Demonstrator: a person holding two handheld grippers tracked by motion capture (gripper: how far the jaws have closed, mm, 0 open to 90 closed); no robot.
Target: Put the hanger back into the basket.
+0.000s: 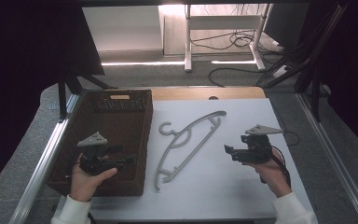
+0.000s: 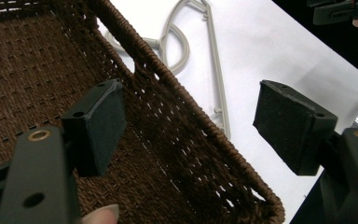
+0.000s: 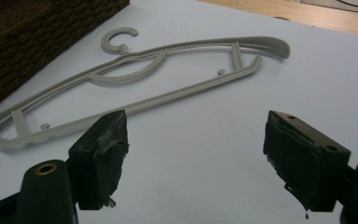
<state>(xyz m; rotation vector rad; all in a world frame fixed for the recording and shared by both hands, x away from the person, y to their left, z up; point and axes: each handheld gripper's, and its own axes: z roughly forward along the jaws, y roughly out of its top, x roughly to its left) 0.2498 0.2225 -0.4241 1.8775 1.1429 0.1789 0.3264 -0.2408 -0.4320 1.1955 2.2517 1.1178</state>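
Lying flat on the white table top [image 1: 242,186], a grey plastic hanger [image 1: 186,142] runs diagonally between the two grippers, its hook end just beside the right wall of a dark brown woven basket [image 1: 140,140]. The right gripper view shows details the high view blurs: the curved inner brace under the hook and small pegs along the lower bar. The left gripper view looks over the basket's rim (woven cord, with rows of small gaps in the wall) and catches the hanger's hook partly hidden behind that rim.

The left gripper [image 1: 128,156] is held over the basket's inside, jaws spread wide with nothing between them; in its own view the basket wall passes between the jaws farther off. The right gripper [image 1: 227,150] hovers over bare table right of the hanger, jaws also wide apart and empty. From above, a small dark perforated item [image 1: 120,101] sits at the basket's far end; what it is cannot be told.
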